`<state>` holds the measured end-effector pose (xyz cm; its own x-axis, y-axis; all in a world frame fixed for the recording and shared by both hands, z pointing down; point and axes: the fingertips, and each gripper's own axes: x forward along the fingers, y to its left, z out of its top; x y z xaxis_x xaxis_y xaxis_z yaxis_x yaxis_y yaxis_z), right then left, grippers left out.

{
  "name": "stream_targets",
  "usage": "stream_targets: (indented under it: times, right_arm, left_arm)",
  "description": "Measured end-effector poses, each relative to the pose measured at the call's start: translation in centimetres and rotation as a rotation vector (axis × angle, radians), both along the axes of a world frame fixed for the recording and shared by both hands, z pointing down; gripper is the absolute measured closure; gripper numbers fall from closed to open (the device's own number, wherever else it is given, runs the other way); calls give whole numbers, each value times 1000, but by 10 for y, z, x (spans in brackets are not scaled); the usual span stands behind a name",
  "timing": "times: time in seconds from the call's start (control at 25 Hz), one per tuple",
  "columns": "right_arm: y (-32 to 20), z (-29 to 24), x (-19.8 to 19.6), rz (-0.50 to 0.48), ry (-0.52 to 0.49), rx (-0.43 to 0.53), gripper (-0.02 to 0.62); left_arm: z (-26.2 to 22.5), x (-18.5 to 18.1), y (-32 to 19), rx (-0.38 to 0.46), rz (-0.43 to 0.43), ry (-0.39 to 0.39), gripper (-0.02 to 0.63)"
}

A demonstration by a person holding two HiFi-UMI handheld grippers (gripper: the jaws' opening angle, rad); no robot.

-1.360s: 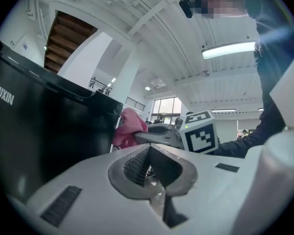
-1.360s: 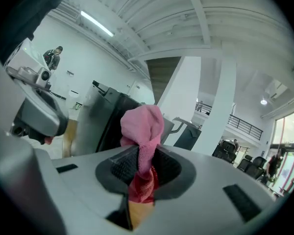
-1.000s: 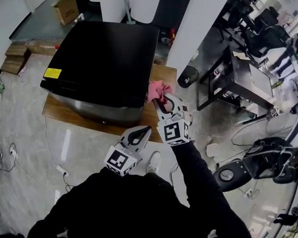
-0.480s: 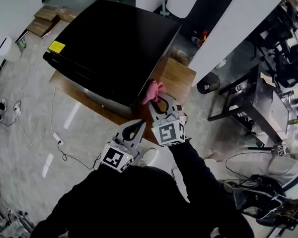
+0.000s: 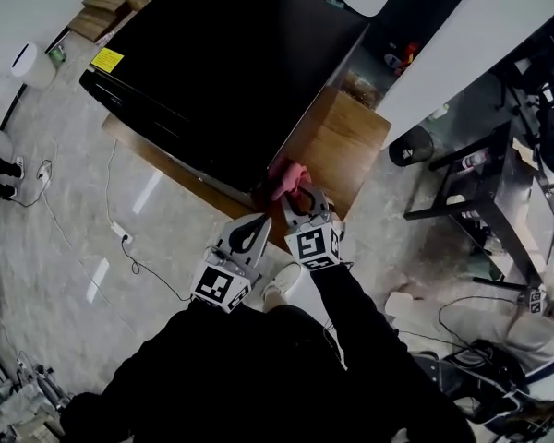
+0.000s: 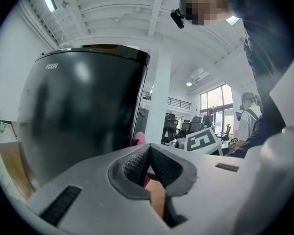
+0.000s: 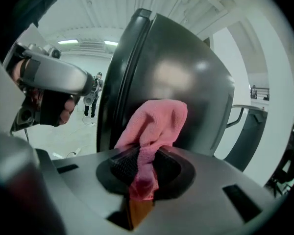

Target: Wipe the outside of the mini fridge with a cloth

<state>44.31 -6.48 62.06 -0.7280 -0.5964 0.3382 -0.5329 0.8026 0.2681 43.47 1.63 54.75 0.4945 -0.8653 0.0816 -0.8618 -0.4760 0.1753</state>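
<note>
**Cloth (image 5: 286,178) staying at the fridge's near corner while the head view swings**

Since a second ago the head view has been turning, so the mini fridge (image 5: 231,72) is now sitting higher and more slanted in the frame. The left claw (image 5: 254,233) has been drawing in beside the right claw (image 5: 300,201).

In the head view, the fridge's overhanging top edge is hiding where the pink cloth is meeting the fridge wall, and the frame's top is cutting off the fridge's far end. The marker cubes are covering both hands. In the left gripper view, only a sliver of pink is showing past the fridge's edge.

Both arms are reaching forward and down from the dark-sleeved body, with the claws side by side at the front edge of the wooden desk (image 5: 342,150). The right claw is grasping the cloth, its bunched free end lying against the fridge's dark side. The left claw is clenched on nothing and pointing at the fridge front.

Showing are two claws, one cloth, one mini fridge and one desk.
</note>
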Motion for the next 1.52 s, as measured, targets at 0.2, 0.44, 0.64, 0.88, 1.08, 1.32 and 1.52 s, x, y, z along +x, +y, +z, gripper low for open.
stream_targets:
  times: [0.2,0.44,0.64,0.88,1.08,1.32,1.52]
  right_arm:
    - [2,61,0,10,26,-128,529]
    - [-5,135,0,21,129,-228,529]
    - [-4,183,2,0,235,-319,517]
    - [-27,124,34,86,107,-256,517]
    - [-78,-3,80,155,-52,-58,517]
    - [-140,-136,101,151,-153,165,517]
    - [-167,-174,86,84,-129,249,517]
  left_arm:
    - [32,7,-4,-54,-7,-15,600]
    - [66,19,-7,-111,11,-39,600]
    - [82,27,-6,-161,21,-37,600]
    - [61,45,-19,-142,54,-24,600]
    - [2,81,-42,-60,74,31,600]
    - [-55,115,-86,51,84,49,600]
    - [-80,128,-112,113,61,47,600]
